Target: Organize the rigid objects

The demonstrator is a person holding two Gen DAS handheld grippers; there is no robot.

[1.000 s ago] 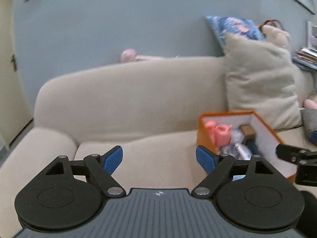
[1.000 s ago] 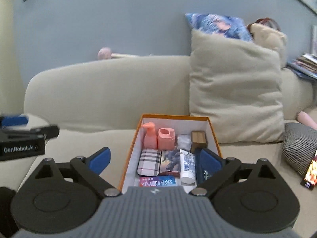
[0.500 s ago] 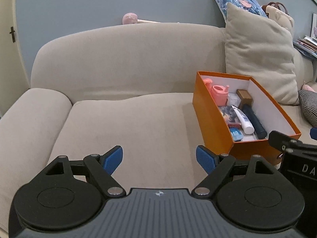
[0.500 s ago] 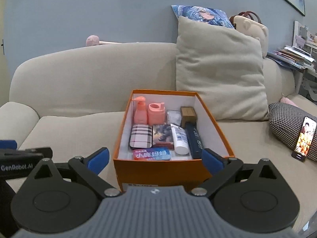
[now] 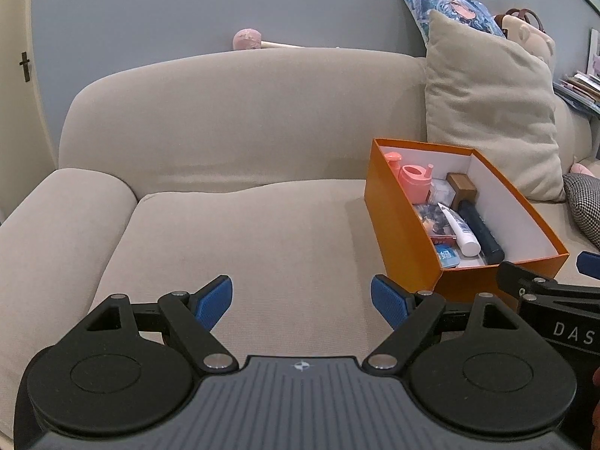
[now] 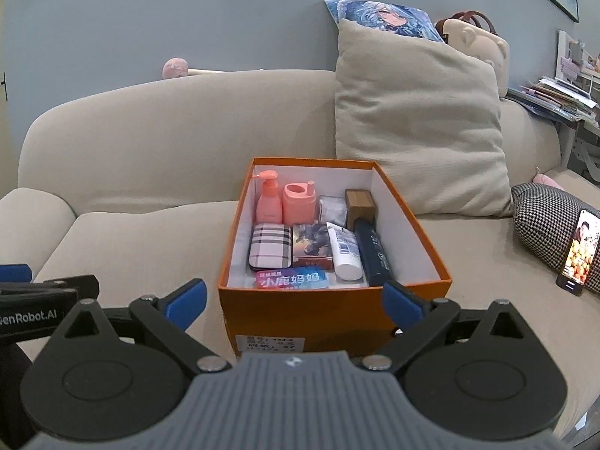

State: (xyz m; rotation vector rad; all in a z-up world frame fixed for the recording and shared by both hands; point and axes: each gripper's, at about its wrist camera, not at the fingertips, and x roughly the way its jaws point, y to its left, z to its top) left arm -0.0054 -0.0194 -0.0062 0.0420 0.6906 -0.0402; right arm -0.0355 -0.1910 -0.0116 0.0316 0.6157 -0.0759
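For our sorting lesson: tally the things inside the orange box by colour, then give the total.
Pink: 2, pump bottle and cup
White or clear: 2, tube and packet
Dark blue: 1, bottle
Plaid: 1, case
Printed: 2, card box and blue pack
Total: 8

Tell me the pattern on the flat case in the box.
Plaid case: white with black and pink stripes, clearest in the right wrist view.

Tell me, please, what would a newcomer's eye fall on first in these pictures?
Most likely the bright orange box in the middle of the beige sofa, packed with small items such as a pink pump bottle and a plaid case. Behind it leans a big beige cushion, and a lit phone stands far right. Both the right gripper and the left gripper are open and empty.
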